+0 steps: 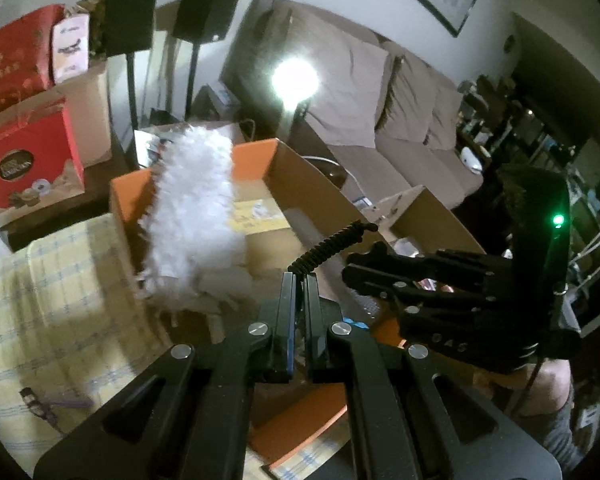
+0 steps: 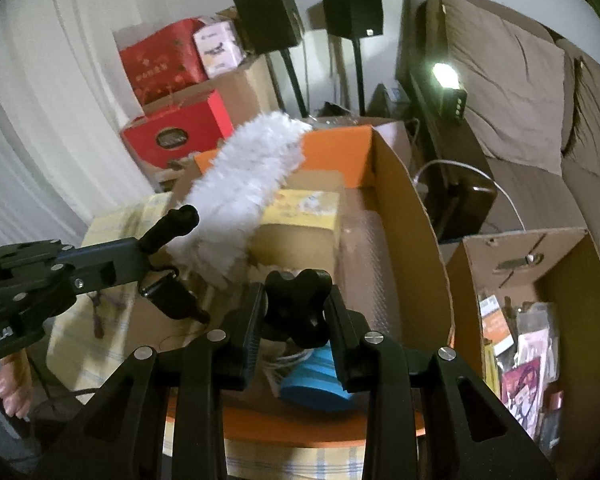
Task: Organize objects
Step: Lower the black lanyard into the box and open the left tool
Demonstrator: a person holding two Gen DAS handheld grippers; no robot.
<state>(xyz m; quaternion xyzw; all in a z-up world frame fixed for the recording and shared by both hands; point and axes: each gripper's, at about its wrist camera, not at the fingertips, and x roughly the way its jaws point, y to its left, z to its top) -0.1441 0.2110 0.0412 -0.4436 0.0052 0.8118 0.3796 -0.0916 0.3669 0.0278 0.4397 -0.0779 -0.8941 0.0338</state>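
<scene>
Our left claw [image 1: 299, 276] pinched the twisted black handle [image 1: 332, 245] of a white duster [image 1: 194, 204] above the orange box [image 2: 340, 152]; our right claw [image 2: 296, 300] clamped a black knob [image 2: 298, 304].

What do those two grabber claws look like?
Both are matte black. The left gripper and right gripper have flat narrow fingers, slotted angular link arms and round silver screws. The right gripper's body shows a green light and a thin black cable.
</scene>
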